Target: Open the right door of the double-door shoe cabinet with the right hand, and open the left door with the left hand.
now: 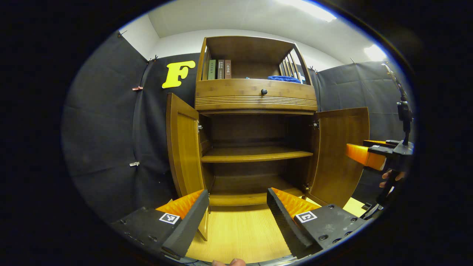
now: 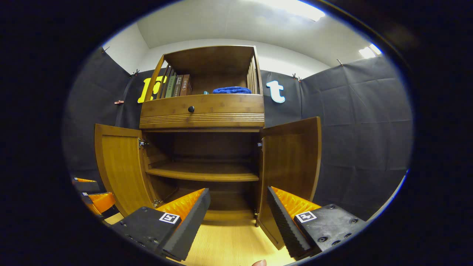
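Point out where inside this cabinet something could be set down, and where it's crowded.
Both doors, left door and right door, stand open. The middle shelf and the bottom board between them look bare. The top compartment is more crowded: books at left, a blue cloth at right.

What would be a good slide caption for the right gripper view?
Open right gripper facing a brown wooden double-door shoe cabinet, left door and right door both swung open.

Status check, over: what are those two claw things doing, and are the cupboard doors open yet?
Left gripper open, empty. Right gripper open, empty. Left door and right door both swung wide. Nothing blocking.
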Demonstrator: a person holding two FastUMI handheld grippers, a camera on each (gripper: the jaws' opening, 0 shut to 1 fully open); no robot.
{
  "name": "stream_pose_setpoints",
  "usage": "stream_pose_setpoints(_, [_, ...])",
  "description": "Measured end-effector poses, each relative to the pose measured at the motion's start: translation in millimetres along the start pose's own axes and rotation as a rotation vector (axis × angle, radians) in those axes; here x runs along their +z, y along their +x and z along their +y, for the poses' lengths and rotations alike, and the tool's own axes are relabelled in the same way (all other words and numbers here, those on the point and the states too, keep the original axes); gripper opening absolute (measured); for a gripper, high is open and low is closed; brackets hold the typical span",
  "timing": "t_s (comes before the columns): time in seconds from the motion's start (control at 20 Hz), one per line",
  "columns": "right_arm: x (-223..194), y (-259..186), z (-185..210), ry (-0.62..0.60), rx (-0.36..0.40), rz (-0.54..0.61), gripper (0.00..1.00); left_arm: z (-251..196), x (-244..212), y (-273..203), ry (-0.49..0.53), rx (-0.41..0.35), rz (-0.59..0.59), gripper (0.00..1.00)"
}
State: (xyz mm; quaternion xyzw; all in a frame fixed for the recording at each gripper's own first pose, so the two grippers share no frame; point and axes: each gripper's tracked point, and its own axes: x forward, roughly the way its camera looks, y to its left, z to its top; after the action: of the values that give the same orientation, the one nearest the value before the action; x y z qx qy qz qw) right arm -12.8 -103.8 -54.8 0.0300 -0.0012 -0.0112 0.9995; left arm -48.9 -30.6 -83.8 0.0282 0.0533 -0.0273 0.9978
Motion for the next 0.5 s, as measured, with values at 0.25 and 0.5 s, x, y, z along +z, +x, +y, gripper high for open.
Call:
stream_pose_setpoints(0.25, [-2.3,9.1,25.8,-0.003,0.039,0.002,0.98,-5.0,-6.8,-2.0,0.017,-0.010,-0.001,0.98])
stream_pose_setpoints(0.5, [3.8,10.8,46.4,-0.013,0.084,-0.018,0.98,-1.3,-5.0,-3.7,0.016,0.004,-0.009,0.98])
